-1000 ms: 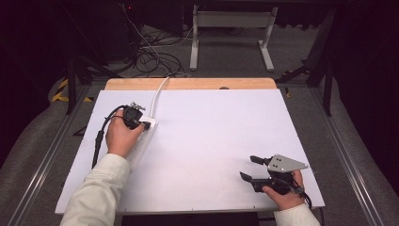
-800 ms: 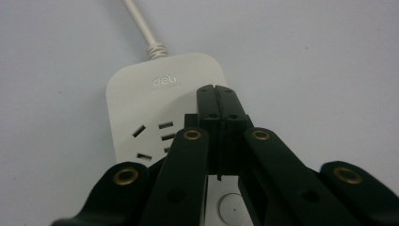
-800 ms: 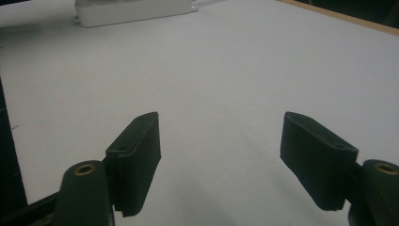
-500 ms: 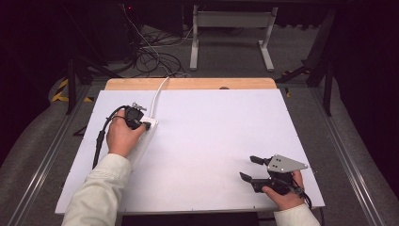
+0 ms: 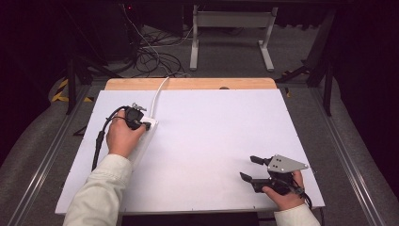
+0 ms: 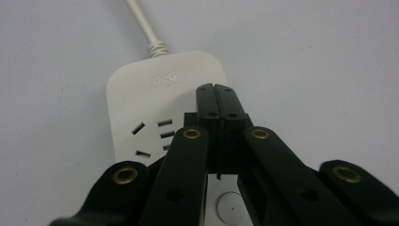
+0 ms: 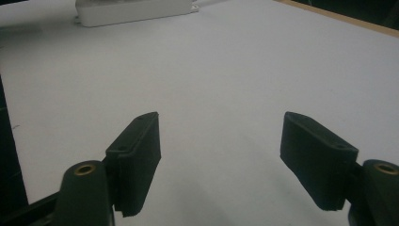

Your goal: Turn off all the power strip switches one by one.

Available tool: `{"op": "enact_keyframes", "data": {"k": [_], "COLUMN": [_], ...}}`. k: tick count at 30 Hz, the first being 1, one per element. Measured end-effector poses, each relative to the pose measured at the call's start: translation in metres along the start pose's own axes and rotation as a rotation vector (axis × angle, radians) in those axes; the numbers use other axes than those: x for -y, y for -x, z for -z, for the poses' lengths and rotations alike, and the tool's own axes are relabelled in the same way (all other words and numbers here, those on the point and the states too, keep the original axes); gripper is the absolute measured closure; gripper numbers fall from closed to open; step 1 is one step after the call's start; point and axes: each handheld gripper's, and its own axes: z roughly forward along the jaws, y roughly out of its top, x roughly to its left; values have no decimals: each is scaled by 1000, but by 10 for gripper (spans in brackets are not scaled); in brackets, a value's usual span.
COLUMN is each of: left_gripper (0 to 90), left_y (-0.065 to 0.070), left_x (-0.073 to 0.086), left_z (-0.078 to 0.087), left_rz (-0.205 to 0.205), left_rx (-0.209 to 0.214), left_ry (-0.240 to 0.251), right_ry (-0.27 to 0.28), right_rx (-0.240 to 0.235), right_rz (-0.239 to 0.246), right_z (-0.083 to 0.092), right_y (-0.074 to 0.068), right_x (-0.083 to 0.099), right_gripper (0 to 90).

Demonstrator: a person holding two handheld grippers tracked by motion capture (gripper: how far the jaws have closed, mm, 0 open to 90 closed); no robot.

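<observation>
A white power strip (image 6: 141, 94) with a white cord (image 5: 158, 94) lies on the white table top (image 5: 211, 132) at the left. My left gripper (image 6: 217, 89) hangs just above its socket face, jaws shut flat together with nothing between them; a round button (image 6: 230, 206) shows below the jaws. In the high view the left gripper (image 5: 147, 125) sits over the strip's (image 5: 153, 125) far end. My right gripper (image 5: 250, 168) rests near the table's front right, jaws open and empty. From the right gripper (image 7: 221, 141) view, the strip (image 7: 134, 12) lies far off.
A wooden strip (image 5: 188, 84) edges the table's far side. Beyond it on the floor lie tangled cables (image 5: 155, 52) and a white metal stand (image 5: 230, 33). Metal rails (image 5: 47, 155) run along both sides of the table.
</observation>
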Motion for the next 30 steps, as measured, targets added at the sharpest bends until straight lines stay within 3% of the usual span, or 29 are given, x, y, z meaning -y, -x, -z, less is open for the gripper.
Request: {"op": "enact_keyframes", "data": {"k": [13,14,16,22,25,28,29,30], "left_gripper": [900,900,900,900,900,899,870,740], "left_y": [2,2,0,2,5,8,10,11], "left_x": [0,0,-1,-2,-1,2,4,5], "left_z": [-1,1,4,26,36,48,53,56], "left_rz": [18,7,20,19,33,12,19,23], "left_rx": [4,6,-12,23,57,48,50,55], "left_ry": [-4,21,17,106,110,136,155,179], "right_ry": [0,1,2,-2,-1,0,1,0], "right_rx": [-2,-1,-2,-1,0,2,2,2], "right_rz": [1,0,-3,-4,-4,-5,-5,-5], "right_z": [0,0,0,-1,-1,0,0,0], "right_y": [-1,0,0,2,1,0,0,0], "right_x": [0,0,0,1,0,0,1,1], "right_gripper": [299,299,299,299,299,299,299,299]}}
